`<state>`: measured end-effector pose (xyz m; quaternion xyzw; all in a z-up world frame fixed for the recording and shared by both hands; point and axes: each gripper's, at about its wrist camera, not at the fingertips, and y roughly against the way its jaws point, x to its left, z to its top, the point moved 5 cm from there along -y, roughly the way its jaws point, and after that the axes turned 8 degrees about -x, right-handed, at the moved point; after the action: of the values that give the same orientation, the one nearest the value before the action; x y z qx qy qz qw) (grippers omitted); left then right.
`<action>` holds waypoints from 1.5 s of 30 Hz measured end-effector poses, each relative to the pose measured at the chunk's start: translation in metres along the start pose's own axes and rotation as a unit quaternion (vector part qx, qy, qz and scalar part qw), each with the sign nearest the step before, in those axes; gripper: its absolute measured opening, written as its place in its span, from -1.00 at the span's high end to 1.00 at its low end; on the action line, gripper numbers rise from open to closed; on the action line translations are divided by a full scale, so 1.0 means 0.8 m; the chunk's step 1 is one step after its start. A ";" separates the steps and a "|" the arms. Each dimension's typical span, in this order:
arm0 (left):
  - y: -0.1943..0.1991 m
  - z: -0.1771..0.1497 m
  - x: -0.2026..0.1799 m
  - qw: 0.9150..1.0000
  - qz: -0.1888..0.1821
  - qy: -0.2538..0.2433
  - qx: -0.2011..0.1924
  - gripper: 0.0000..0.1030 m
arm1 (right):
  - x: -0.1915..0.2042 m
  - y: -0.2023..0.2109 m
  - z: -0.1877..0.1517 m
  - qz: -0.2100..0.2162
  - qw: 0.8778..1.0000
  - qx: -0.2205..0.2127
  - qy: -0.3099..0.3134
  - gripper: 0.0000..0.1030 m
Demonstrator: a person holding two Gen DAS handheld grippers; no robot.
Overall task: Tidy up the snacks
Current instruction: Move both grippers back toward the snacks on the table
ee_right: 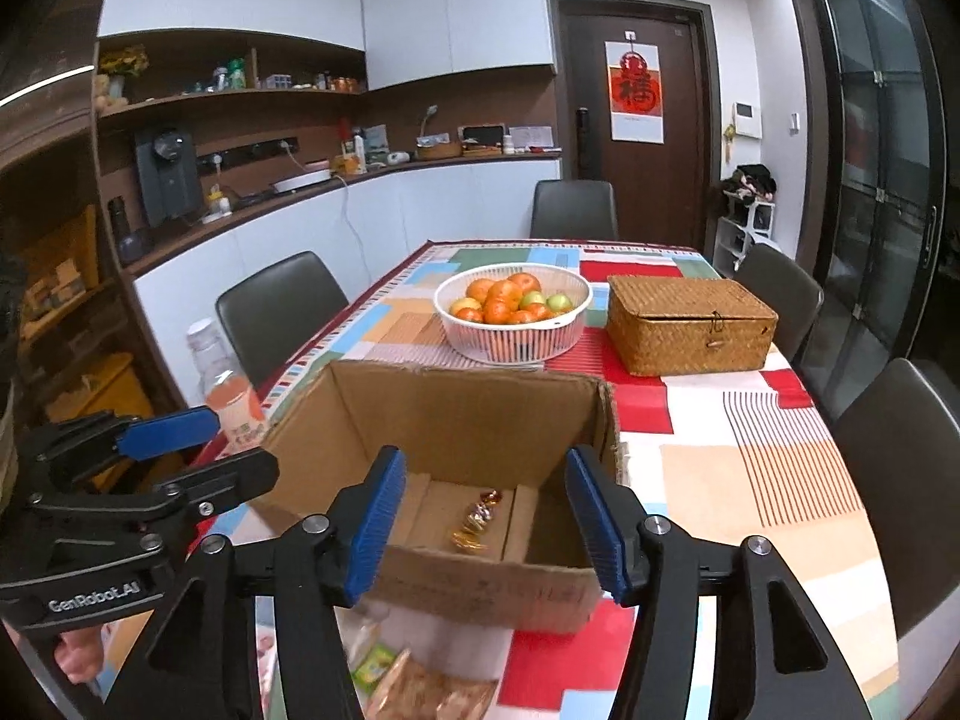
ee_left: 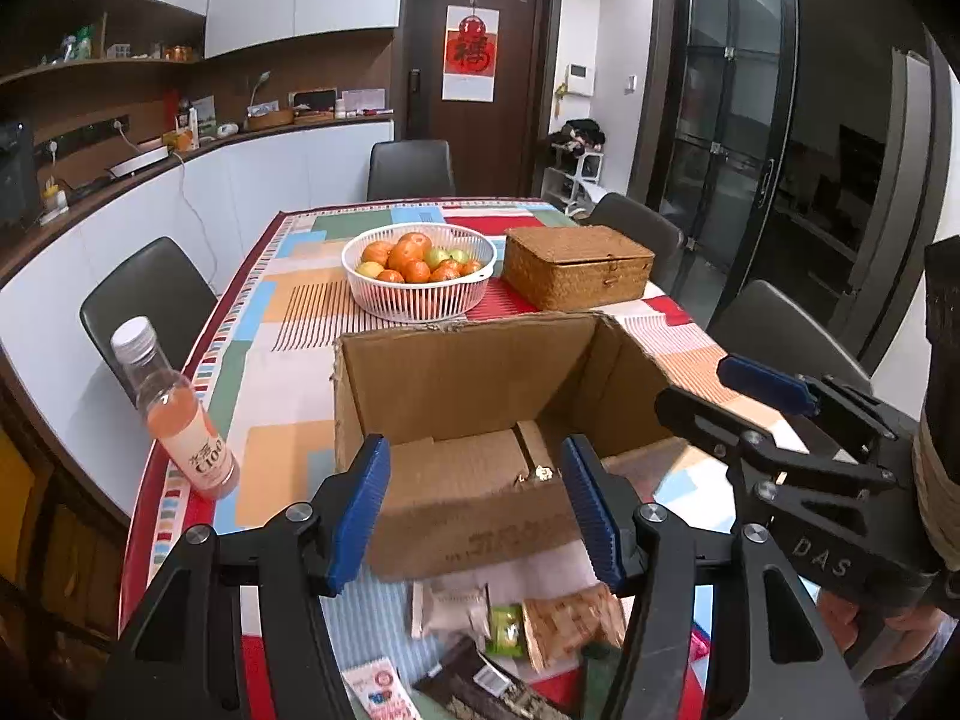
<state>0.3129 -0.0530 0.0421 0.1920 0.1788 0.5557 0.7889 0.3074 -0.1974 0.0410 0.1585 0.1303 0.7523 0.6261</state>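
Both claws, left claw (ee_left: pixel 477 510) and right claw (ee_right: pixel 486 519), stand part-open, empty; snack packets (ee_left: pixel 510 624) look light, crinkly, best pinched at sealed edges.

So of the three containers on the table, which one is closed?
The woven wicker box, far right: its lid is down and latched. The cardboard box stands open-topped, and the white basket of fruit has no lid.

A brown cardboard box (ee_right: pixel 456 420) is seen on a tablecloth (ee_right: pixel 750 468) patterned in red, orange, blue, green and white blocks and stripes. Orange and green fruit is held in a white slatted basket (ee_right: pixel 513 345). A tan woven case (ee_right: pixel 690 324) is seen far right. Pink drink is shown in a clear bottle (ee_left: pixel 180 420). Blue pads (ee_left: pixel 360 510) are carried on black grippers.
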 end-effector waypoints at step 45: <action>0.065 -0.270 0.088 0.982 0.065 0.050 0.171 0.02 | 0.141 0.006 -0.230 0.084 0.973 0.197 0.082 -0.18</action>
<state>0.1864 0.0519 -0.1227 0.3070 0.2973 0.5763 0.6966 0.2109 -0.0868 -0.1169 0.2270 0.3126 0.7722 0.5044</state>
